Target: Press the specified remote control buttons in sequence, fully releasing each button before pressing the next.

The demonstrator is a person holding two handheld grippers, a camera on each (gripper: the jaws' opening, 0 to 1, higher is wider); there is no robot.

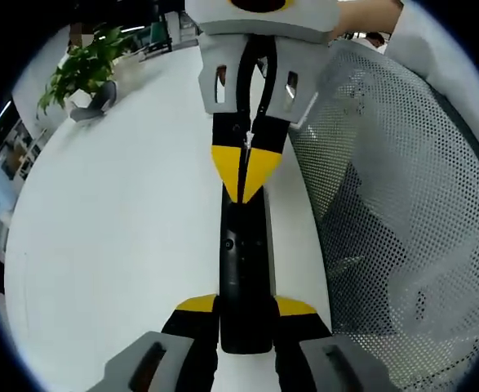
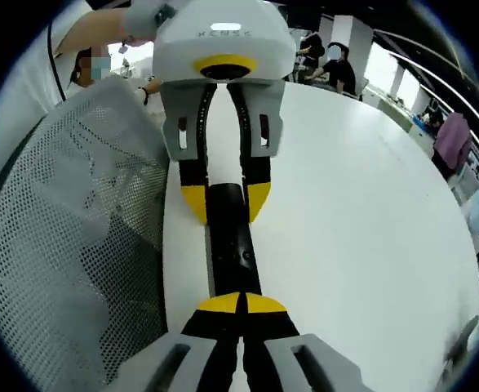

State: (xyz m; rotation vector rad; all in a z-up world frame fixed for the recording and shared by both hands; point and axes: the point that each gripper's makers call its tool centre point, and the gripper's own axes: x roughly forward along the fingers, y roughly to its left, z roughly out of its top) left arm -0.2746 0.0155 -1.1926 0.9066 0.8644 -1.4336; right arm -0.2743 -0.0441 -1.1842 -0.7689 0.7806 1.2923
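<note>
The left gripper [image 1: 246,314] sat closest in the left gripper view, its yellow-tipped jaws rising on either side of the near end of the remote [image 1: 244,269] and pinching it. That looked like a steadying hold, meant to keep the remote from sliding while the other tool worked on it.

The table [image 1: 125,229], white and wide, carried everything. The remote lay flat on it, close to the table's edge on the person's side. Just past that edge from the remote stood a mesh chair back [image 1: 394,229], grey and perforated. At the far end of the table from the remote stood a potted plant [image 1: 80,69].

The remote was a long, slim black bar with a small round button about midway along it. In the right gripper view the same remote [image 2: 232,245] ran away from the camera, its far end gripped between the jaws of the left gripper [image 2: 223,200].

The right gripper [image 1: 247,175] reached in from the opposite end of the remote, its jaws pressed together into one yellow point resting on or just above the upper part of the remote. In its own view that gripper [image 2: 241,304] showed the tips meeting over the remote's near end. Closed tips make a narrow probe, which probably suited pressing a single button. Whether a button was actually depressed could not be told.
</note>
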